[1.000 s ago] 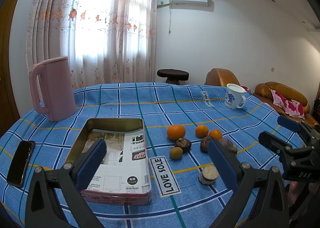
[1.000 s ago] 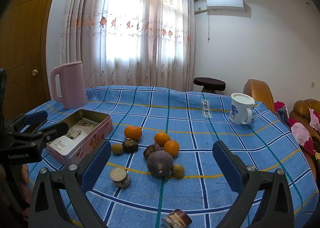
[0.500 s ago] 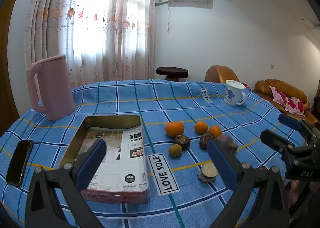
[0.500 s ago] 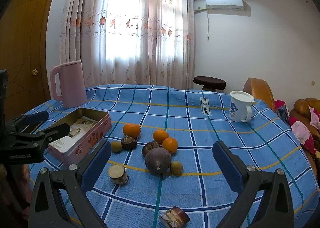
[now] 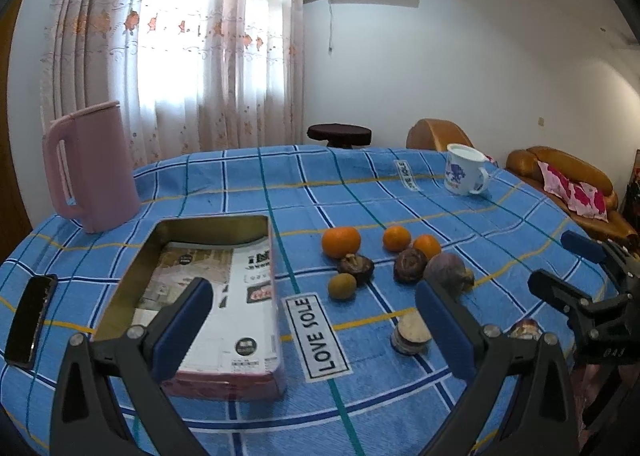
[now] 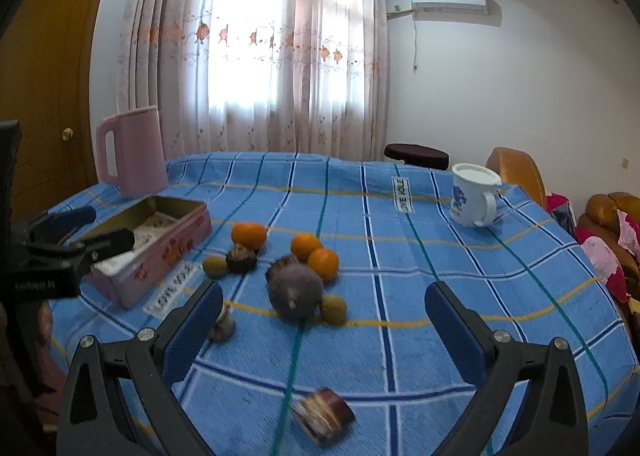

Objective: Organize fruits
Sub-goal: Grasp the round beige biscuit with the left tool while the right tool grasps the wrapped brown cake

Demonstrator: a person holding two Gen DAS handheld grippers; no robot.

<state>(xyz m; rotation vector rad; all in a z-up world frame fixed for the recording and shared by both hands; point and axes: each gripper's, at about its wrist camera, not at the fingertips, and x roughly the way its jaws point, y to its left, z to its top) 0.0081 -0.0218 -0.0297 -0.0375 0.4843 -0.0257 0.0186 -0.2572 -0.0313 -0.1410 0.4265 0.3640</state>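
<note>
Several fruits lie together on the blue checked tablecloth: three oranges (image 5: pixel 341 241), a big purple fruit (image 6: pixel 295 292), two dark mangosteens (image 5: pixel 355 265) and small greenish fruits (image 5: pixel 342 285). An open pink tin box (image 5: pixel 224 376) with papers inside sits left of them. My left gripper (image 5: pixel 314 320) is open and empty, above the box's near right corner. My right gripper (image 6: pixel 324 320) is open and empty, just in front of the purple fruit. Each gripper shows at the edge of the other's view.
A pink jug (image 5: pixel 90 168) stands at the far left and a white mug (image 5: pixel 464 170) at the far right. A black phone (image 5: pixel 30 318) lies left of the box. Two small round jars (image 6: pixel 322 414) lie near the front edge.
Both grippers have moved a little forward and down toward the fruits. Nothing on the table has moved.
</note>
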